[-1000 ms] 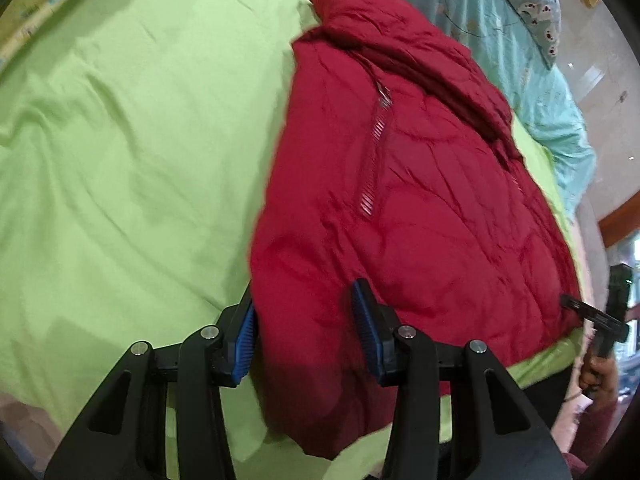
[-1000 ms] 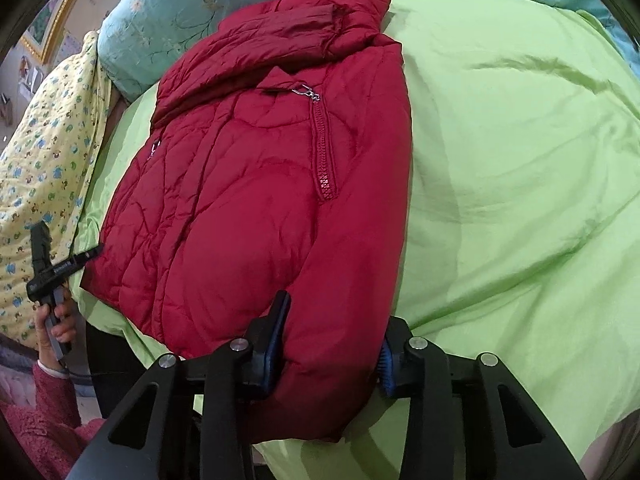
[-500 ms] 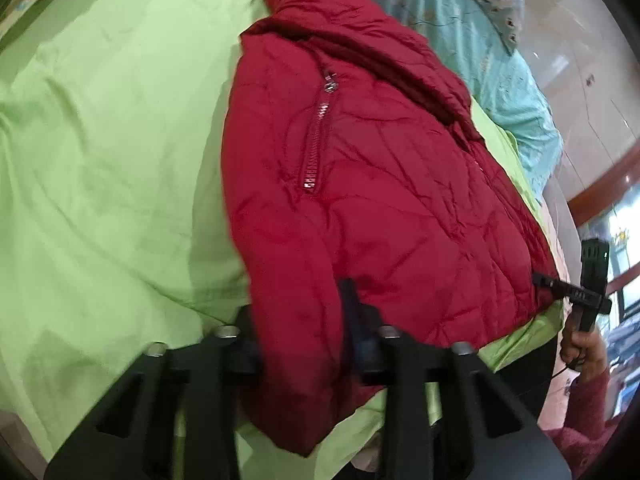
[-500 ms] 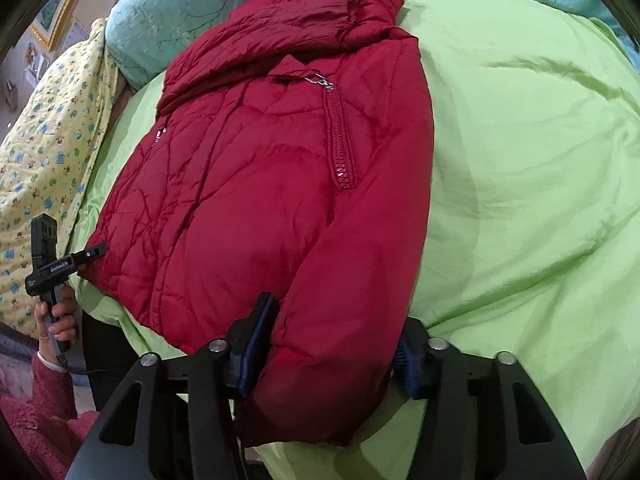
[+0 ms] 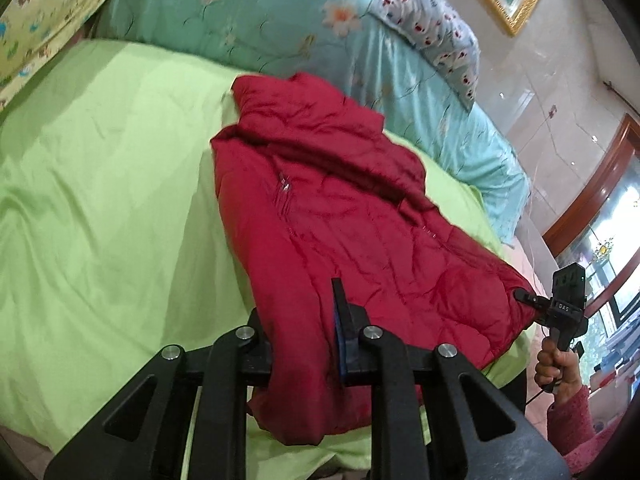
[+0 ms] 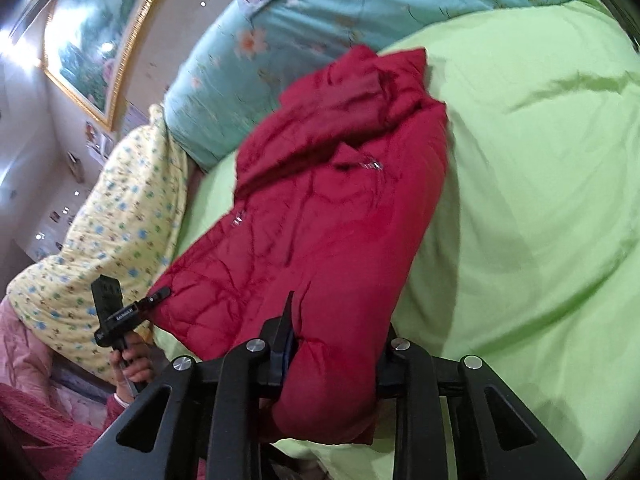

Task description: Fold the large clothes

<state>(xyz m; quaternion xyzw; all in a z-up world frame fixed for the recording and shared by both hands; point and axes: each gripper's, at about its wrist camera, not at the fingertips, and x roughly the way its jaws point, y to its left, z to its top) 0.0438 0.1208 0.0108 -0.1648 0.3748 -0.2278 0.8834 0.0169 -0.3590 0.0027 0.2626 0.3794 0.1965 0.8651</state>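
Observation:
A red quilted puffer jacket [image 5: 340, 216] lies on a light green bedcover [image 5: 100, 208], collar toward the pillows. My left gripper [image 5: 300, 320] is shut on the jacket's near hem corner, which bulges between its fingers and hangs below them. In the right wrist view the same jacket [image 6: 320, 220] fills the middle, and my right gripper [image 6: 336, 336] is shut on the other hem corner. Each gripper shows in the other's view, at the jacket's far corner: the right gripper [image 5: 560, 304] and the left gripper [image 6: 120, 312]. The hem is lifted off the green bedcover [image 6: 540, 200].
A turquoise floral quilt [image 5: 280, 24] and a white patterned pillow [image 5: 432, 24] lie at the head of the bed. A yellow floral blanket [image 6: 100, 240] lies along one side. A gold-framed picture [image 6: 100, 48] hangs on the wall. A wooden window frame [image 5: 592, 192] is at the right.
Both grippers have closed on the jacket's hem corners and lifted them. The cameras have tilted up, so the pillows and wall now show.

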